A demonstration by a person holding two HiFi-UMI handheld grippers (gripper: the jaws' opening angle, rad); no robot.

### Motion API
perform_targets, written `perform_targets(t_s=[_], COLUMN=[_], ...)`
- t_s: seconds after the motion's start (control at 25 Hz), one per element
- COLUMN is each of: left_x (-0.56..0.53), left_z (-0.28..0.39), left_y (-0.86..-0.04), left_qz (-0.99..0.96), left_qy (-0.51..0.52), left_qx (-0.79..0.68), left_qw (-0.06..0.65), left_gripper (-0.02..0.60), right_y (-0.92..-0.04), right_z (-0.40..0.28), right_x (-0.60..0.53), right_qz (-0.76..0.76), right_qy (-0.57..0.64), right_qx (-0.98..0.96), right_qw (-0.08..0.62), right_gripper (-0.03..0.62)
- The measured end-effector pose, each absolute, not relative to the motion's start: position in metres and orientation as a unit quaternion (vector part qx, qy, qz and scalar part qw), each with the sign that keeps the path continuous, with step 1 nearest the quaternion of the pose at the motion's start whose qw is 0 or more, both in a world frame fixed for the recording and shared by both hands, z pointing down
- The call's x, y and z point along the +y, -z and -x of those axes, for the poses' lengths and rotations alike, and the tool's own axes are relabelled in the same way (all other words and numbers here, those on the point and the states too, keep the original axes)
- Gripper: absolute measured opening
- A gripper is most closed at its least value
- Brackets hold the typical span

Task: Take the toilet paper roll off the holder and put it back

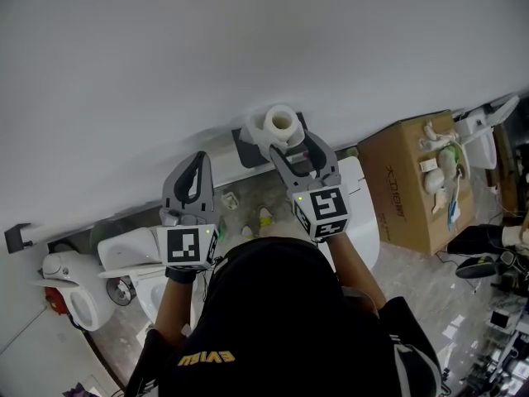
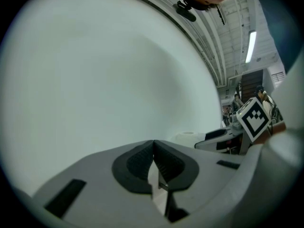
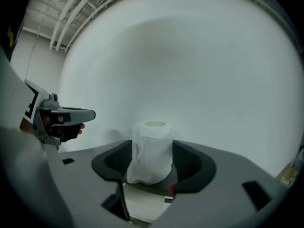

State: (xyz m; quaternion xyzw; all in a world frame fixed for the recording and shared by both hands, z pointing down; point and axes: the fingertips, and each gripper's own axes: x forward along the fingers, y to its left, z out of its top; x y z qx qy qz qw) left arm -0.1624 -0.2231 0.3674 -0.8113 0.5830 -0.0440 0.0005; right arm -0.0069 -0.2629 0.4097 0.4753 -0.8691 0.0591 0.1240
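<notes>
The right gripper is squeezing the toilet paper roll. Its two black pads are pressing on the roll from both sides, and the soft paper is bending in a little where they are touching it. The roll is standing up between the jaws with its round hole pointing up. Just past the roll, a dark holder is sitting on the white wall. From here nobody can tell if the roll is sitting on the holder or is just off it. The black and white cube is riding on the back end of this gripper, close to the person's hand. Off to this gripper's left, the left gripper is hanging in the air near the same wall. Its jaws are closed tight together and nothing is between them. It is not touching the roll. Below the right gripper, a white toilet is standing on the floor. Farther out to the right, a brown cardboard box is sitting with some white things on top of it. Far over on the left side, more white toilets are standing by the wall.
</notes>
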Motion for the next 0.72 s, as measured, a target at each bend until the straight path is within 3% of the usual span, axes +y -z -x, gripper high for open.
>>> perform_targets(t_s=[0.72], left_x=[-0.219], left_z=[0.152], left_y=[-0.372], left_qz=[0.828], left_qy=[0.041], left_qx=[0.559], left_qw=[-0.003], left_gripper=[0.011], right_y=[-0.405], right_z=[-0.007], right_x=[-0.249], right_qz=[-0.501], right_qy=[-0.058], right_qx=[-0.855], right_qw=[0.123], right_gripper=[0.244])
